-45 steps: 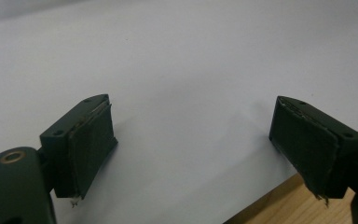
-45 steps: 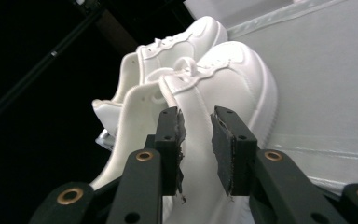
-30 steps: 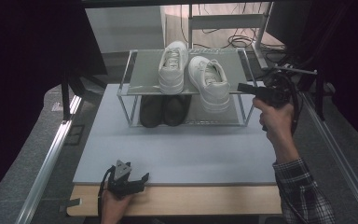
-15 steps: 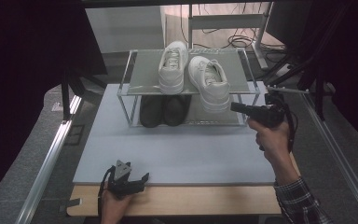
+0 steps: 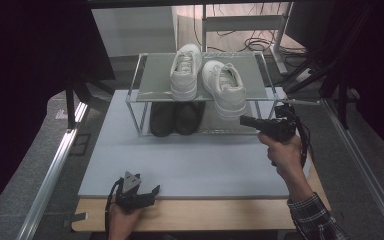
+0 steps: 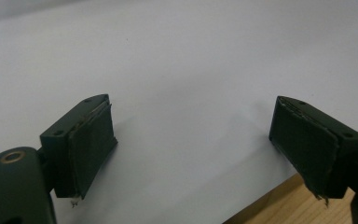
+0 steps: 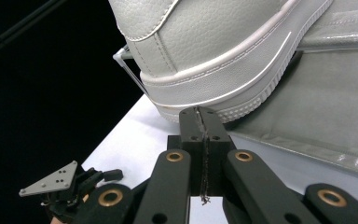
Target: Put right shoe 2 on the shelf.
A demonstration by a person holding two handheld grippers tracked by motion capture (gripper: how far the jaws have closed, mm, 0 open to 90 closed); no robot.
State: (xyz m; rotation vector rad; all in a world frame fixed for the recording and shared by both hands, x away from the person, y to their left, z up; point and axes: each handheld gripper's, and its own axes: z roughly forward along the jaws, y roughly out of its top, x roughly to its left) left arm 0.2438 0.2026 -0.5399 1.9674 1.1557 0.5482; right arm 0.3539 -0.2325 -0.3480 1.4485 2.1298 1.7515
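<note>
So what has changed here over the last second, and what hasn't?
The right gripper has come down and toward the person from beside the rack's top shelf; its shut, empty jaws now point at the heel of the right-hand white shoe, which overhangs the shelf's front edge. Nothing was gripped or released. The left gripper, both white shoes and the black pair stayed put.

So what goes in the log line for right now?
right gripper: jaws shut, at heel of white shoe | left gripper: jaws open, over grey mat | black shoes: lower shelf

No text, label, brand or number can be read anywhere: none on the white sneakers (image 5: 224,86), the shoe rack (image 5: 156,82) or the tabletop (image 5: 200,160).
</note>
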